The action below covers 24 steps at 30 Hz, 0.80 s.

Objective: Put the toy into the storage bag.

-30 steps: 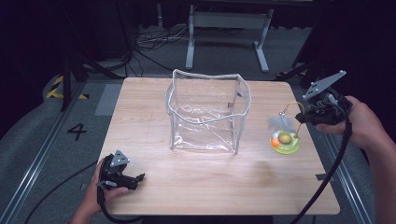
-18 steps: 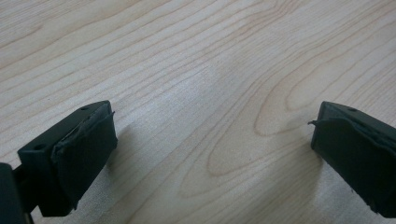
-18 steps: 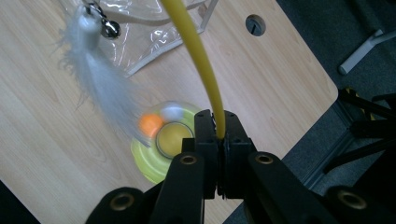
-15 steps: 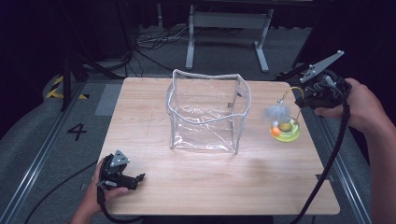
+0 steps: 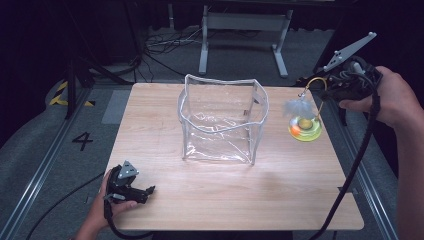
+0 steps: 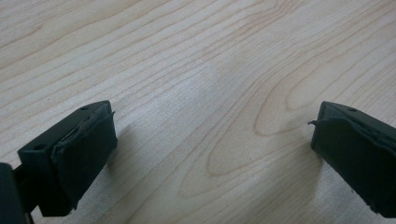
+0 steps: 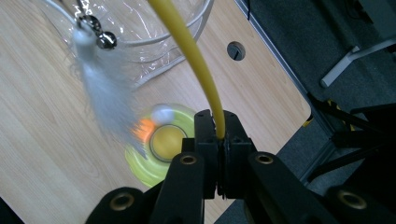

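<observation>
Since a second ago: the right gripper (image 5: 320, 86) has risen, lifting the cat toy (image 5: 305, 128) off the table (image 5: 280, 200) and carrying it a little toward the far right corner; the left gripper (image 5: 150, 190) has kept its place.

Left hand (image 5: 107, 202): rests at the near left edge of the table, gripper lying low on the wood and pointing right. Its jaws are spread wide, with only bare wood grain between them in the left gripper view.

Floor marking: a black "4" (image 5: 82, 140) on the grey floor left of the table.

Clear plastic bag (image 5: 220, 120): stands upright at the table's middle, mouth open, white-trimmed rim wavy. Nothing can be seen inside it.

Cat toy: a round yellow-green track with an orange ball, a curved yellow wand (image 7: 194, 51) rising from it, and a white feather (image 7: 109, 100) with small bells (image 7: 106, 41) hanging off the wand's tip. It hangs just right of the bag, above the table's right edge.

Right hand (image 5: 395, 97): raised at the far right, jaws clenched on the yellow wand.
</observation>
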Available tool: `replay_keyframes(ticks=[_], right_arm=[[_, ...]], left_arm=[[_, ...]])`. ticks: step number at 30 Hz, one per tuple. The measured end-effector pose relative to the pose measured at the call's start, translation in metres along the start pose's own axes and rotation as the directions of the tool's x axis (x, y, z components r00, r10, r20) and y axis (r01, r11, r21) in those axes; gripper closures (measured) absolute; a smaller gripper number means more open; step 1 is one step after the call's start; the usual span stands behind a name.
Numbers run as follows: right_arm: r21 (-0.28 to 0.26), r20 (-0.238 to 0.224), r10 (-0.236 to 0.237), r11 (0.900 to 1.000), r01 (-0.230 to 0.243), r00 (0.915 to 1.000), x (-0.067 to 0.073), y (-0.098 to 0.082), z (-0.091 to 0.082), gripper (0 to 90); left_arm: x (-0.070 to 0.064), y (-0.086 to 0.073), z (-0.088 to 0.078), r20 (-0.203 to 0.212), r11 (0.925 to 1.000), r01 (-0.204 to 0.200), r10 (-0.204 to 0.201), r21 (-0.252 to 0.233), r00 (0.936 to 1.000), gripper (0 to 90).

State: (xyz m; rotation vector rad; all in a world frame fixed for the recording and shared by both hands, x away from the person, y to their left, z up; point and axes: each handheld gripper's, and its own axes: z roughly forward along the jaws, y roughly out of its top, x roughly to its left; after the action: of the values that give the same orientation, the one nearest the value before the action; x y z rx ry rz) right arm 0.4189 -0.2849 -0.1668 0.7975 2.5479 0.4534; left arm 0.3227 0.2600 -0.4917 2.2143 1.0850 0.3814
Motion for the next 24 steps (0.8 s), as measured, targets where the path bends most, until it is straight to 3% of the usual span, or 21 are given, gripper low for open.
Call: replay_keyframes(ticks=[14, 24], right_arm=[[-0.03, 0.023, 0.001, 1.0, 0.0, 0.9997, -0.006, 0.03, -0.019, 88.2], [-0.035, 0.02, -0.03, 0.999, 0.03, 0.9994, 0.0, 0.056, -0.021, 88.2]], left_arm=[[0.0, 0.0, 0.0, 0.002, 1.0, 0.002, -0.002, 0.001, 1.0, 0.5], [0.0, 0.0, 0.0, 0.002, 1.0, 0.002, -0.002, 0.0, 1.0, 0.4]])
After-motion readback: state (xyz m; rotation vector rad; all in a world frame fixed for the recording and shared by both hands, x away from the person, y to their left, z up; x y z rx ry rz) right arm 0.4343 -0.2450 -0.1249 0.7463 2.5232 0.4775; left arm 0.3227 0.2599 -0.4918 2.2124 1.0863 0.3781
